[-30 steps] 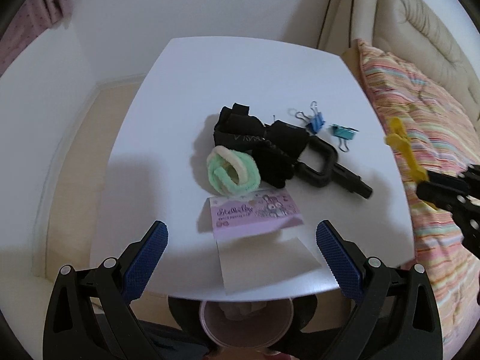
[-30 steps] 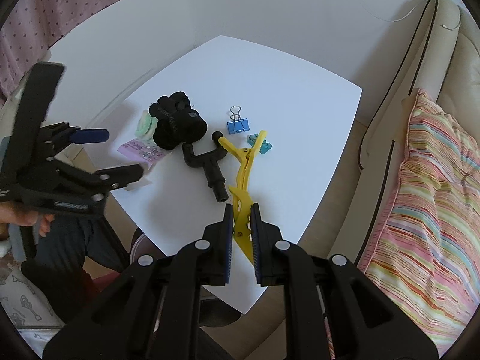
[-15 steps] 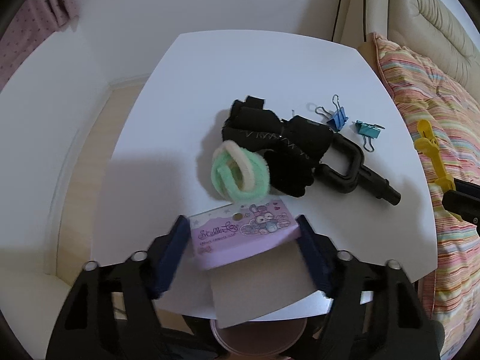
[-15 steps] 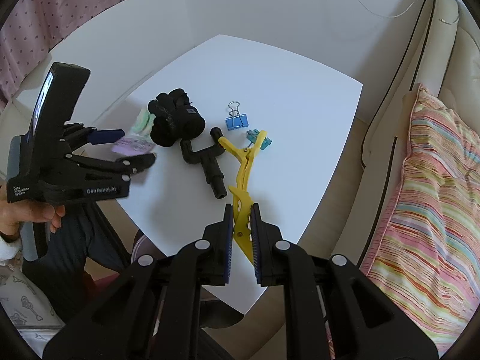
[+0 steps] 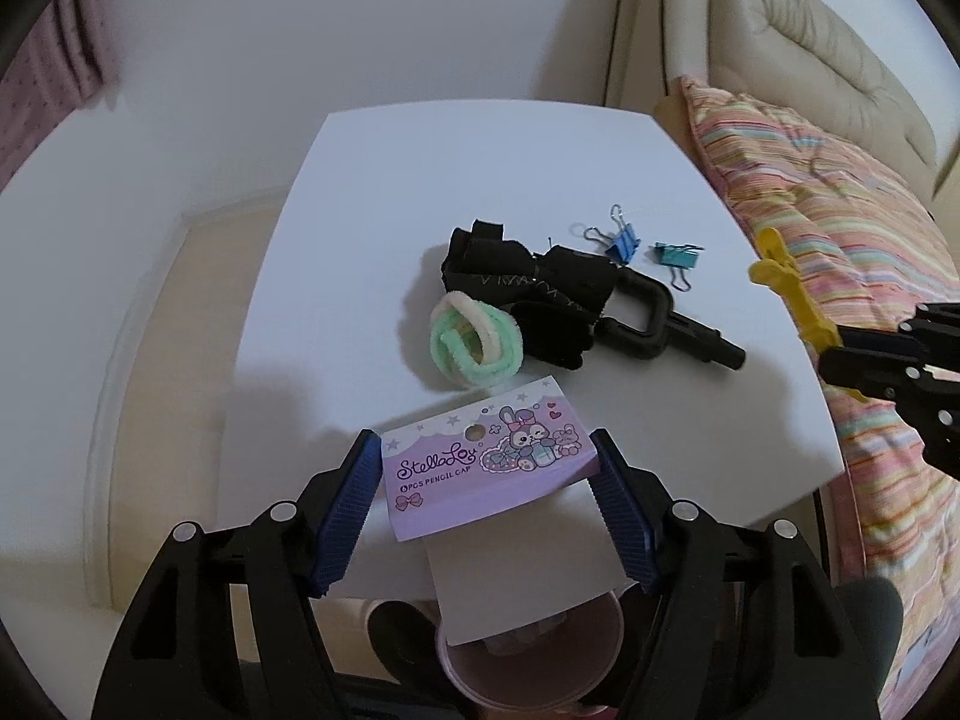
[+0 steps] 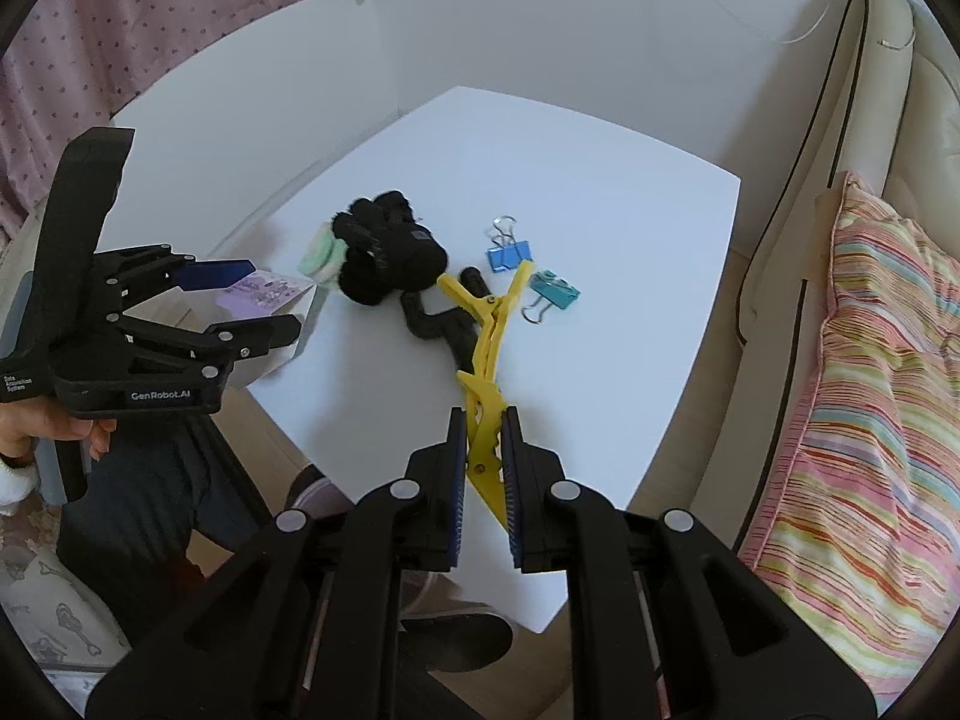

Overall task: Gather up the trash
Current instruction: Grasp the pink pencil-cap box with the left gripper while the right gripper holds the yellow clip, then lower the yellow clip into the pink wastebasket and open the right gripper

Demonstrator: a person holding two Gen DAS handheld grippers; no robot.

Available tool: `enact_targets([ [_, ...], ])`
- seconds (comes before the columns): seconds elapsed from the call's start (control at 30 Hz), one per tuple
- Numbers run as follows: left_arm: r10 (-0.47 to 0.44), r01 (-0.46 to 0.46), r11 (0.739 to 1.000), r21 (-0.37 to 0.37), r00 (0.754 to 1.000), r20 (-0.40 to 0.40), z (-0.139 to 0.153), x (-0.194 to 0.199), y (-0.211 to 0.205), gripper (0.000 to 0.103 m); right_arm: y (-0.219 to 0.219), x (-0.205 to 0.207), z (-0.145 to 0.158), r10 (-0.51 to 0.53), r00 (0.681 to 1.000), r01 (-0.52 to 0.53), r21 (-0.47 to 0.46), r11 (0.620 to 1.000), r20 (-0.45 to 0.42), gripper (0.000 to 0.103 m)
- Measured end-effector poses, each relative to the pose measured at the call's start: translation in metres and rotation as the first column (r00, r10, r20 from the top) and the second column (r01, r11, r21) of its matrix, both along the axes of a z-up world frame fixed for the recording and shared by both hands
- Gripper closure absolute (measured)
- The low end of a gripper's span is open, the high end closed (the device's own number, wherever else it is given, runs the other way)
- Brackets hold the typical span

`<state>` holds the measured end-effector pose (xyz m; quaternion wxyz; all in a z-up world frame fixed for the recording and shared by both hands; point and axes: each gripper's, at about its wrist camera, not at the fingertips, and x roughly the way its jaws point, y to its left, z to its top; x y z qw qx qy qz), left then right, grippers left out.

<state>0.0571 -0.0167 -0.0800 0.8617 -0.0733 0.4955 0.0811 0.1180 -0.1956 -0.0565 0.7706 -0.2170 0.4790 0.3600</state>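
The left gripper (image 5: 489, 468) has its jaws closed partway on a purple card package (image 5: 487, 457), one blue pad pressed to each short side, and holds it just above the near edge of the white table (image 5: 480, 180). A white paper flap hangs down from the package toward a pink bin (image 5: 528, 669) that stands below that edge.

The right gripper (image 6: 485, 468) has its jaws nearly shut, clamped on the back end of a yellow clip (image 6: 487, 360) and holding it in the air over the table's near right corner, with the forked tip pointing toward the middle.

In the middle of the table lie a black glove (image 5: 540, 300), a green and cream hair tie (image 5: 474, 345) touching its near side, and a black handle (image 5: 666, 330) partly under its right side. Toward the right edge, just beyond the handle, sit a blue binder clip (image 5: 621, 246) and a teal binder clip (image 5: 678, 258), close together but apart. A striped cushion (image 5: 840, 240) lies on the sofa beside the table's right edge.
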Motion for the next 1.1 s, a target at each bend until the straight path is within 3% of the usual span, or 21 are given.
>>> enact_targets([
  [0.37,-0.135,0.135,0.991,0.008,0.988,0.076,0.026,-0.031,0.000,0.035,0.006,-0.035,0.013,0.015,0.999,-0.016,0.040,0.999,0.031,0.092],
  [0.7,-0.257,0.255,0.966,0.031,0.953,0.160,0.055,-0.066,-0.009,0.035,0.006,-0.075,0.027,0.034,0.997,-0.038,0.067,0.997,0.066,0.092],
  [1.1,-0.284,0.279,0.959,0.053,0.939,0.195,0.062,-0.104,-0.007,0.035,0.009,-0.129,0.027,0.062,0.996,-0.069,0.097,0.993,0.070,0.092],
])
